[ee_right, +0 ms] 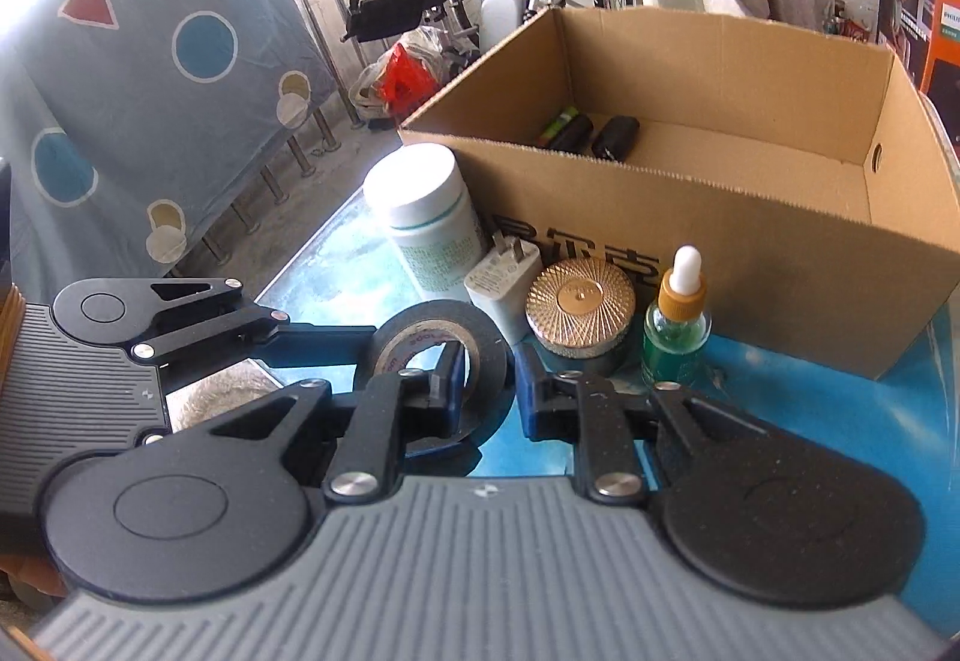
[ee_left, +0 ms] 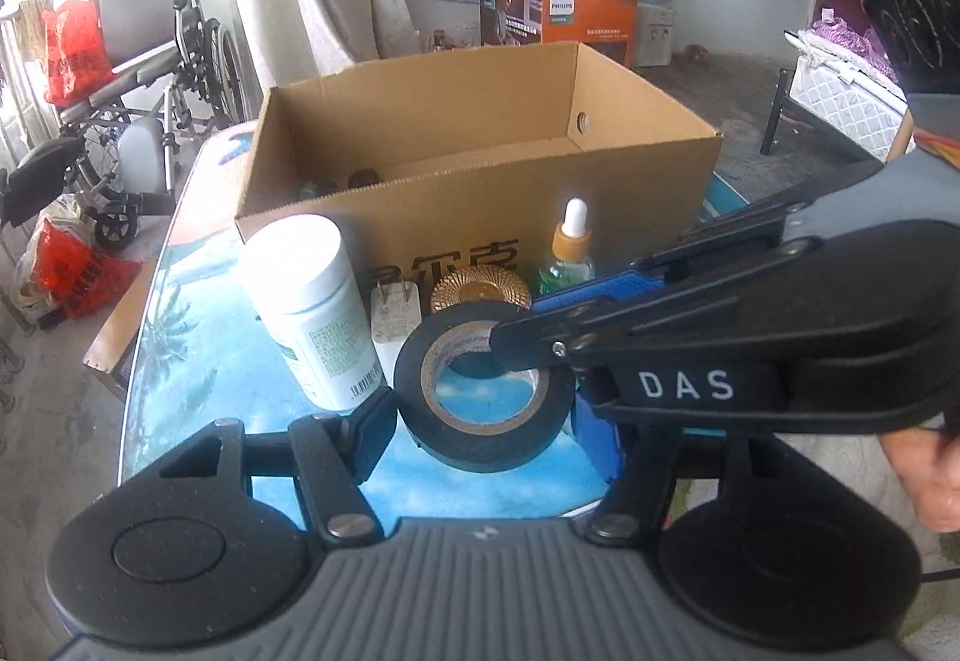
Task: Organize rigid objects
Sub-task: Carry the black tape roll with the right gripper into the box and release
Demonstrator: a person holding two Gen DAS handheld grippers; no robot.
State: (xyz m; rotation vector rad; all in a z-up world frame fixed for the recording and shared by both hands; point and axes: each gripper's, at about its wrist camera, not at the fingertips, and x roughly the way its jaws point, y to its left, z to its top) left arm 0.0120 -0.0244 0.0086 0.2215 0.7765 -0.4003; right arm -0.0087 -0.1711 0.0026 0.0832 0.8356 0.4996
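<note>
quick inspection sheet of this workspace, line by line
surface: blue printed tabletop, glossy
job's things: black tape roll, white bottle, plug adapter, gold-lidded jar, green dropper bottle, all in front of the cardboard box; dark items already inside
clutter: nothing seen on the table
grippers: left claw open around the tape; right claw with one finger through the tape's hole, not clamped
cables: nothing seen
surroundings: wheelchair, orange carton, bed

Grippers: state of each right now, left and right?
Left gripper: open, jaws either side of the black electrical tape roll, not clamped.
Right gripper: open, one finger through the roll's hole.
</note>
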